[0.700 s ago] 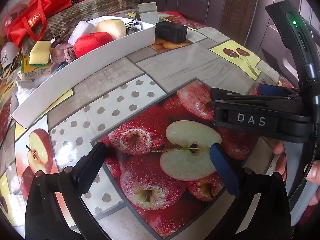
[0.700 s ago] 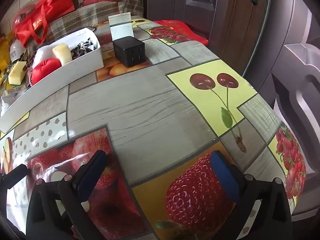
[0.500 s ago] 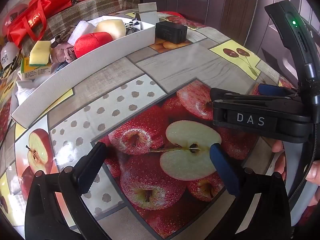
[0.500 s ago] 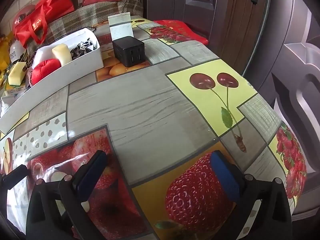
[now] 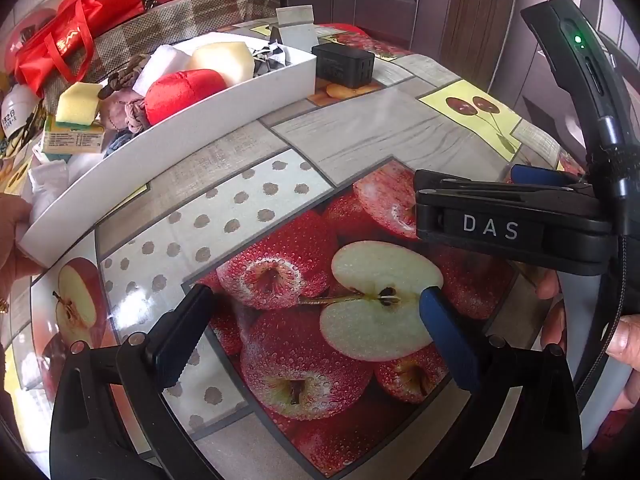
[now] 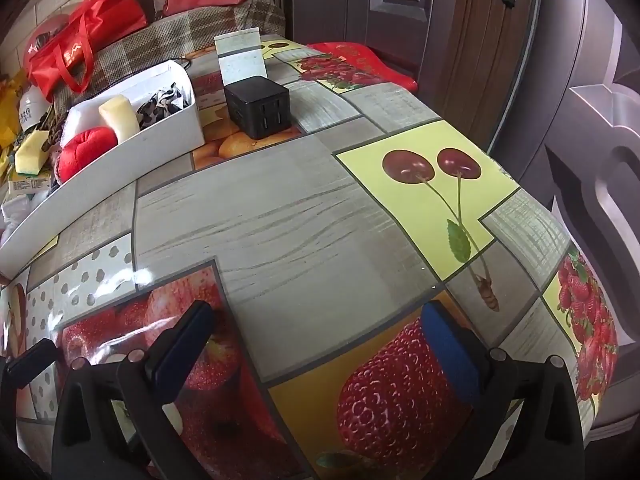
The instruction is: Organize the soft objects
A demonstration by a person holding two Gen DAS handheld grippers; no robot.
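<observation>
Over a table (image 5: pixel 360 136) covered with a fruit-printed cloth, both grippers are held tilted downward with nothing between their fingers. Seen in its own wrist view, the left gripper (image 5: pixel 316 320) is spread wide above a printed halved apple, and its black and blue pads are kept clear of any object. To its right, the right gripper (image 6: pixel 316 344) is likewise spread wide, over a printed strawberry and a grey wood-look patch; its side, marked DAS, is seen in the left view, gripped by a person's fingers (image 5: pixel 624 340).

Toward the far left of the table, a long white box (image 5: pixel 192 140) is set, and the soft objects are gathered inside it: a red plush item (image 5: pixel 180 90), a pale cream foam block (image 5: pixel 224 60), a yellow sponge (image 5: pixel 78 102) resting on a small printed packet, a mauve crumpled cloth (image 5: pixel 124 114), and a black-and-white patterned piece (image 6: pixel 162 102) near the far end. A hand (image 5: pixel 12 236) is seen at the box's near corner, at the left edge. Just beside the box's far end, a black charger-like block (image 6: pixel 258 106) is placed on the cloth, with a white card (image 6: pixel 242 58) standing behind it. Beyond the table, a red bag (image 6: pixel 76 54) is laid on plaid fabric.
</observation>
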